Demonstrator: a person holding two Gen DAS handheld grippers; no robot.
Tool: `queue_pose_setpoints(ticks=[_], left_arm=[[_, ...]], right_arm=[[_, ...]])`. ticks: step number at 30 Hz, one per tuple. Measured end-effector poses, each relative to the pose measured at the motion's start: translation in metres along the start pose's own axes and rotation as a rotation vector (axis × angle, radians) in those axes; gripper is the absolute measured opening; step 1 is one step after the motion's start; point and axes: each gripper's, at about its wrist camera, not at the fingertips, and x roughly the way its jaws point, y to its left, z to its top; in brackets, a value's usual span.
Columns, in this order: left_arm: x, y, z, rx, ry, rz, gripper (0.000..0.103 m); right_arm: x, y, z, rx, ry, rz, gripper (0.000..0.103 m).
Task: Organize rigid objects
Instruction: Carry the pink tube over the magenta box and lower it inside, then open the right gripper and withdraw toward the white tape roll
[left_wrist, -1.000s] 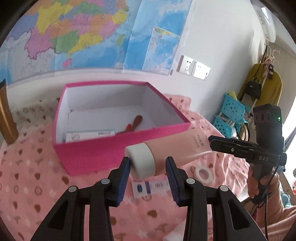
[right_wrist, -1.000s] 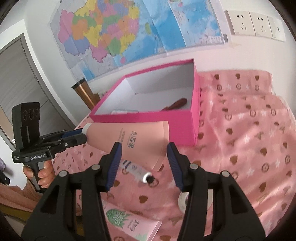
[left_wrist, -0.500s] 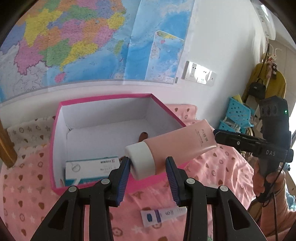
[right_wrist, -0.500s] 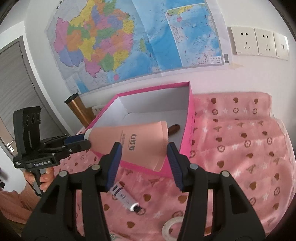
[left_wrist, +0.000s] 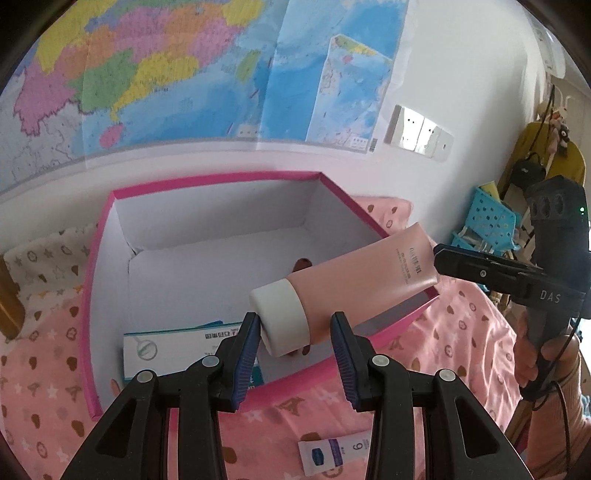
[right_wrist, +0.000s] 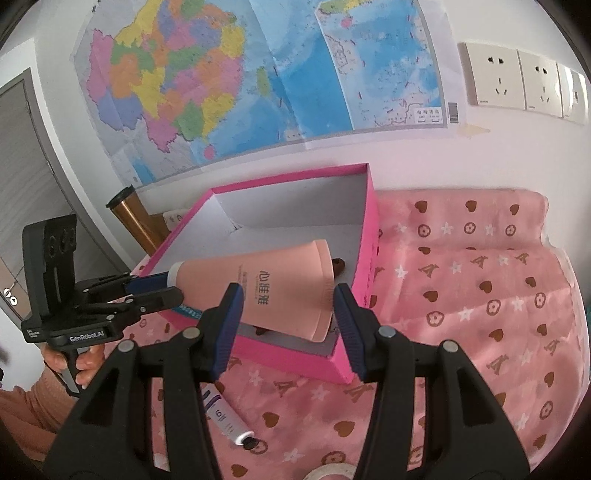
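Pink cloth printed with hearts and stars (right_wrist: 480, 295) covers the surface under a map-hung wall, and on it sits an open pink box (left_wrist: 103, 295) with white inner walls. Both grippers share one load: a peach-coloured tube (left_wrist: 369, 280) held level above the box's near corner. The left gripper (left_wrist: 295, 345) has its jaws narrowed around the white cap (left_wrist: 280, 321), the blue pads pressing its sides, while the right gripper (right_wrist: 288, 321) has its jaws at a middling width around the tube's broad crimped end (the flat tail is wider than the cap, which explains the wider setting). Holding both ends probably keeps the long, smooth tube from tipping as it travels.

Already inside the box lie a white carton with green print (left_wrist: 177, 343) and a dark brown item, mostly hidden behind the tube. Outside, on the cloth, a small white-and-purple tube (right_wrist: 225, 421) and a roll of tape (right_wrist: 328, 472) wait their turn. By my reading, lowering the tube into the bare floor of the box comes next.
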Motion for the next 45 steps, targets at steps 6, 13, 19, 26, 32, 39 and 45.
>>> queue_pose_setpoints(ticks=[6, 13, 19, 26, 32, 39, 45], left_arm=[[0.014, 0.007, -0.001, -0.011, 0.036, 0.003, 0.039], [0.022, 0.009, -0.001, -0.012, 0.053, -0.004, 0.039], [0.021, 0.004, -0.001, 0.004, 0.048, -0.01, 0.039], [0.003, 0.001, -0.008, 0.005, 0.003, -0.002, 0.039], [-0.023, -0.005, -0.022, 0.005, -0.055, -0.016, 0.042], [-0.041, -0.011, -0.045, -0.019, -0.067, -0.047, 0.045], [-0.034, -0.02, -0.068, -0.036, -0.017, -0.095, 0.045]], right_arm=[[0.009, -0.001, -0.001, -0.005, 0.021, -0.014, 0.053], [0.019, -0.004, -0.001, -0.002, 0.043, -0.013, 0.053], [0.02, 0.004, -0.001, -0.021, 0.041, -0.016, 0.053], [0.008, 0.007, -0.009, -0.021, 0.028, -0.004, 0.053], [-0.012, 0.014, -0.024, -0.012, 0.0, 0.039, 0.053], [-0.019, 0.016, -0.048, 0.0, 0.026, 0.057, 0.053], [-0.018, 0.006, -0.074, 0.04, 0.073, 0.035, 0.053]])
